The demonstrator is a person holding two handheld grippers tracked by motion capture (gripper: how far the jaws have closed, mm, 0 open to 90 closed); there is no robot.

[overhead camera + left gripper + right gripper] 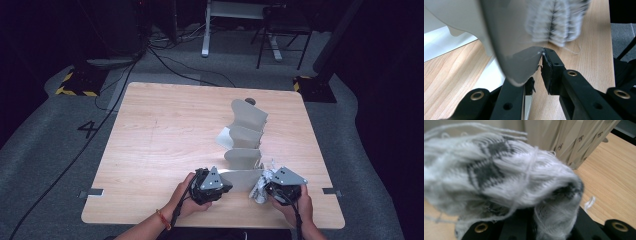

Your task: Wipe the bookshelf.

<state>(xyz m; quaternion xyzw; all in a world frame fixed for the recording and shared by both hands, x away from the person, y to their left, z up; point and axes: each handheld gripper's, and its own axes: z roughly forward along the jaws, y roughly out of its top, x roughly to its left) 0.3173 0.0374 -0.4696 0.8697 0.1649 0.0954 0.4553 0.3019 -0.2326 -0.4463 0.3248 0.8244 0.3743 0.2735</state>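
A: Start with what's closest to you. What have your two grippers got?

B: Your right gripper is clenched on the sock, a white knit with dark diamonds. In the right gripper view the knit is bunched over the jaws and hides their tips, so you're carrying it, not just touching it.

A: And the left?

B: Your left gripper has its jaws pinched on the near corner of the rack, the grey folded divider. In the left gripper view the thin panel edge runs down between the two black jaws, which close on it from both sides.

A: Where does the sock sit against the rack?

B: Just to the right of the rack's nearest panel, at the near edge of the surface. From the left gripper view it hangs beyond the panel you're pinching, on its far side.

A: Which way does the rack run?

B: Its long axis goes away from you, slightly rightward, pocket after pocket toward the far edge. The nearest pocket opens beside the sock.

A: So what does the next move turn on?

B: My guess is the sock goes into a pocket. If so, it lies right of the opening and must travel left and forward, while your left hand steadies the rack. The right hand is nearer.
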